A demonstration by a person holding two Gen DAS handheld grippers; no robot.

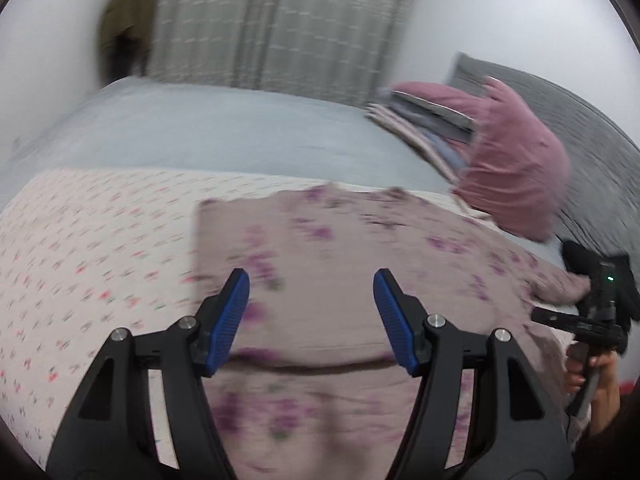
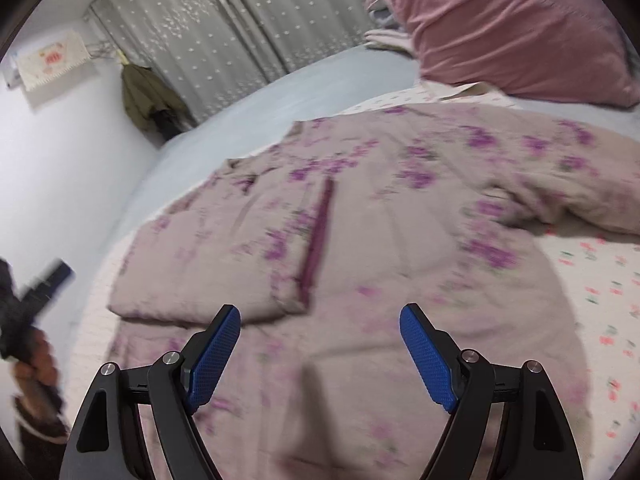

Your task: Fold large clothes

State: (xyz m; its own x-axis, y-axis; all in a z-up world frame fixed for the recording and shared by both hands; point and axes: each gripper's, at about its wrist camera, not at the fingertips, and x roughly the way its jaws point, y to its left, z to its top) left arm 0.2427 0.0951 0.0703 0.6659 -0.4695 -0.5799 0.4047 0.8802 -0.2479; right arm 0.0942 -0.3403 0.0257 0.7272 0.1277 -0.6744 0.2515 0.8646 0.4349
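A: Garment (image 2: 360,240): padded, dusty pink with purple flowers, lying flat on the flowered bedspread (image 1: 80,248) in the middle of the bed (image 1: 224,128). One side panel is already turned in over the body; a dark purple trim line runs along that flap.

B: The other sleeve?

A: Unfolded. In the right wrist view it trails out toward 2 o'clock, rumpled, ending near the pink pillow (image 2: 520,28). My guess is that it gets folded next.

B: Tools?

A: Left gripper (image 1: 312,312): fingers spread, nothing between them, hanging above the folded flap. Right gripper (image 2: 320,356): fingers spread wide, also empty, above the lower body of the garment. Neither touches cloth, as far as the blur allows.

B: Why flat there?

A: Likely for a broad, soft surface to smooth on.

B: Surroundings?

A: Stack of folded clothes (image 1: 424,124) at 1 o'clock in the left view, against the pillow. Grey curtain (image 1: 272,20) at 12.
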